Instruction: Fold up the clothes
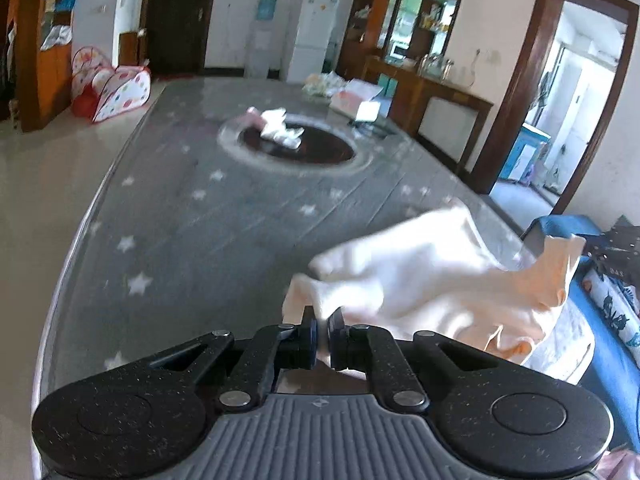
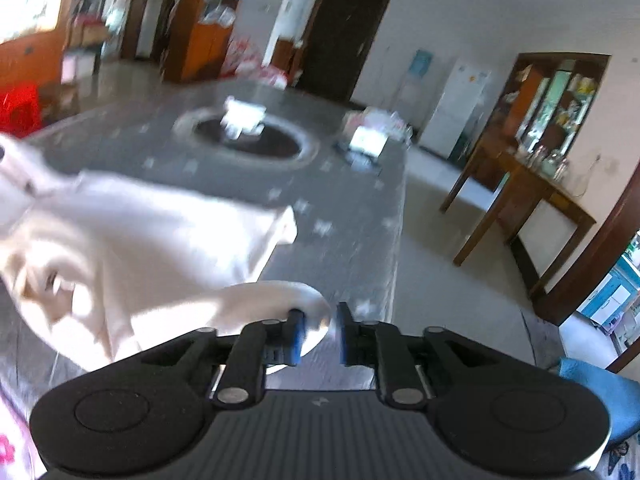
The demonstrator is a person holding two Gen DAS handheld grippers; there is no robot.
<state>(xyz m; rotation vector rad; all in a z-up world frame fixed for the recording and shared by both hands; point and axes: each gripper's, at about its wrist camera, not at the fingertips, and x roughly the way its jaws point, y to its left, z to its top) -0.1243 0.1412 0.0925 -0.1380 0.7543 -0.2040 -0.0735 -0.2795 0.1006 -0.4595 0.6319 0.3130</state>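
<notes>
Nearest the left wrist lens, the left gripper [image 1: 322, 330] has its fingers nearly together on a pinch of the pale cream garment [image 1: 440, 272], which trails rightward over the near edge of the grey star-patterned table [image 1: 180, 220]. From the right wrist view, the right gripper [image 2: 321, 330] stands a little apart; a cloth edge [image 2: 280, 296] lies against its left pad, but motion blur leaves it unclear whether anything is actually held.

Judging by its drape and wrinkles, the garment [image 2: 140, 232] is light, limp and easily bunched, so hems or corners look the best places to hold.

Only the left view shows the right-hand gripper's body [image 1: 618, 252] beyond the cloth; only the right view shows the garment's spread across the table [image 2: 340, 208].
</notes>
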